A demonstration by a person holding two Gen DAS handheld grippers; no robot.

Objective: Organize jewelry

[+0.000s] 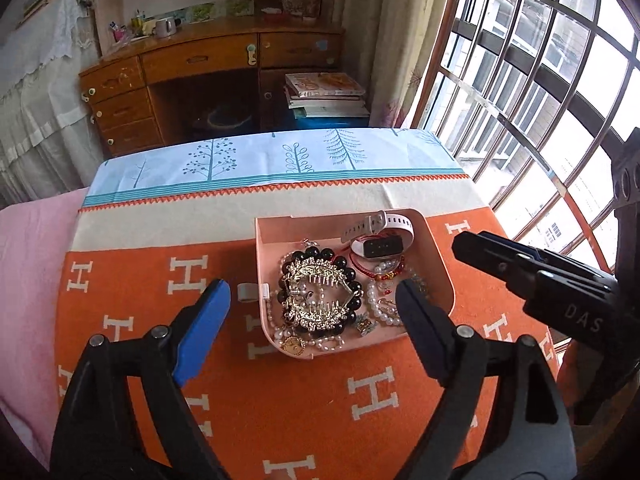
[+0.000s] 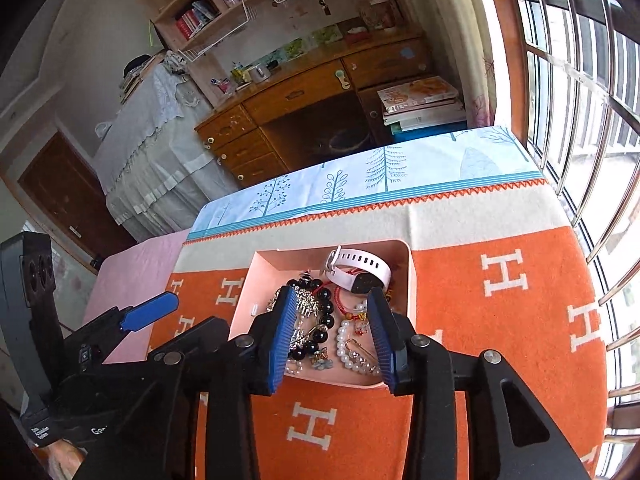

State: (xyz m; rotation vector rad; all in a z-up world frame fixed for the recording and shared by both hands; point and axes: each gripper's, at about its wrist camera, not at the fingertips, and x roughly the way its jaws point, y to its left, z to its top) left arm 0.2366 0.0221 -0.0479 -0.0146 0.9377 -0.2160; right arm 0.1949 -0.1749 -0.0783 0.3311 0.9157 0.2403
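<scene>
A pink tray (image 1: 264, 248) sits on the orange blanket and holds a heap of jewelry. In it lie a white smartwatch (image 1: 384, 232), a black bead bracelet (image 1: 320, 256), gold hair combs (image 1: 316, 280), pearl strands (image 1: 376, 304) and red string bracelets (image 1: 384, 272). My left gripper (image 1: 311, 286) hovers wide open over the tray's near half, holding nothing. My right gripper (image 2: 332, 294) stands partly open above the tray (image 2: 404, 280), with black beads (image 2: 326, 308) and pearls (image 2: 344, 340) showing below the gap. No pad touches anything. The watch (image 2: 360, 266) lies at the tray's far end.
The orange blanket with white H letters (image 1: 372, 396) covers the table; a tree-print cloth (image 1: 280, 152) lies at its far edge and a pink cloth (image 1: 28, 260) to the left. A barred window (image 1: 540, 80) runs along the right. Beyond stand a wooden desk (image 1: 200, 60) and stacked books (image 1: 324, 96).
</scene>
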